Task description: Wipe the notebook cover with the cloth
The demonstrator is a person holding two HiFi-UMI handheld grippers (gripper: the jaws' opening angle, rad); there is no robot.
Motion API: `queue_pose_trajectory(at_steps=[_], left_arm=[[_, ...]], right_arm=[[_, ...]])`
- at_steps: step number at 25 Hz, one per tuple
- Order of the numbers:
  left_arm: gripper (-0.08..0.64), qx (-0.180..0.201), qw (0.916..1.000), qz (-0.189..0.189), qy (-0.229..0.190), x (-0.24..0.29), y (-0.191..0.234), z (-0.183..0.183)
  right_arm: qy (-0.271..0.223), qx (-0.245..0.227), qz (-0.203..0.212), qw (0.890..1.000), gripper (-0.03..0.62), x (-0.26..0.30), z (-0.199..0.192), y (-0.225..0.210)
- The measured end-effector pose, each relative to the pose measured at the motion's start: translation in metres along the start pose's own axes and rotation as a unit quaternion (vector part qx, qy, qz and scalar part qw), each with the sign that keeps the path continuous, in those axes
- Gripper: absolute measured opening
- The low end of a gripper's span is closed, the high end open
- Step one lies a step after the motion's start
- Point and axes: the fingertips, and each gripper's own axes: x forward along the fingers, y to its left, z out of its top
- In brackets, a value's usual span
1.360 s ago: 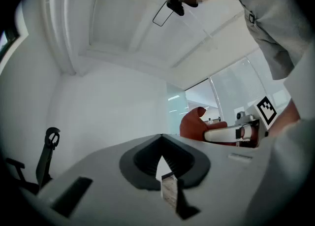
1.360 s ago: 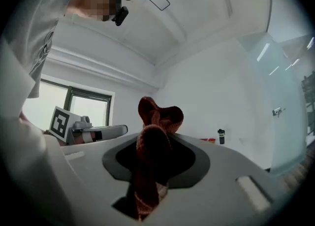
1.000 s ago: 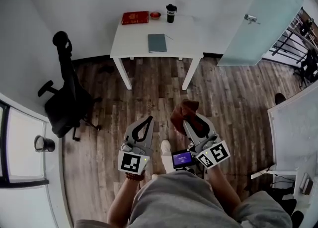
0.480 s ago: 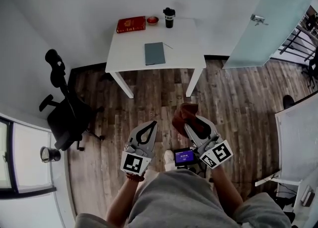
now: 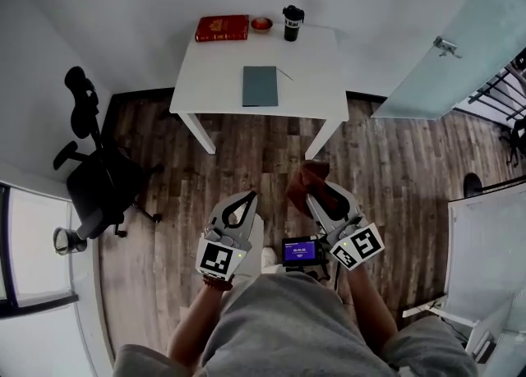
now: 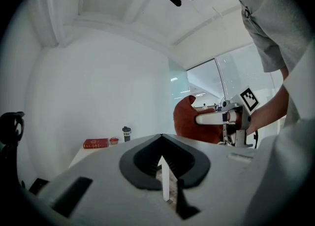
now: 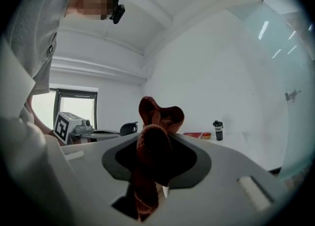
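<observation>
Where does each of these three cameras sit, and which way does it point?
Head view: on the person's head, looking steeply down at the white table and notebook; both forearms, the left tool and right tool show.
Left gripper view: on the left tool, looking along its shut jaws toward the table; the person's torso and right arm show.
Right gripper view: on the right tool, looking past the clamped cloth toward the table; the torso shows.
Shared: both gripper views catch the black cup and red book.
</observation>
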Motion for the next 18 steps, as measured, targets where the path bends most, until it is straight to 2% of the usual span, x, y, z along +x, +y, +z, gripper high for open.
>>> queue_pose_trajectory(at_steps=[6,12,15,18], left_arm=[[0.000,-0.010,0.9999,-0.012,0.000,0.050,0.064,-0.021],[0.000,-0.009,0.9996,-0.027,-0.005,0.109,0.135,-0.022],[0.000,-0.012,0.9996,-0.027,0.002,0.130,0.172,-0.028],[0.000,0.000,0.9997,-0.021,0.014,0.148,0.210,-0.038]], right_arm=[[0.019,-0.005,-0.023,1.000,0.140,0.061,0.000,-0.046],[0.030,0.016,-0.040,0.999,0.141,0.129,0.018,-0.103],[0.045,0.011,-0.043,0.998,0.141,0.171,0.024,-0.125],[0.062,0.013,-0.051,0.997,0.141,0.209,0.021,-0.142]])
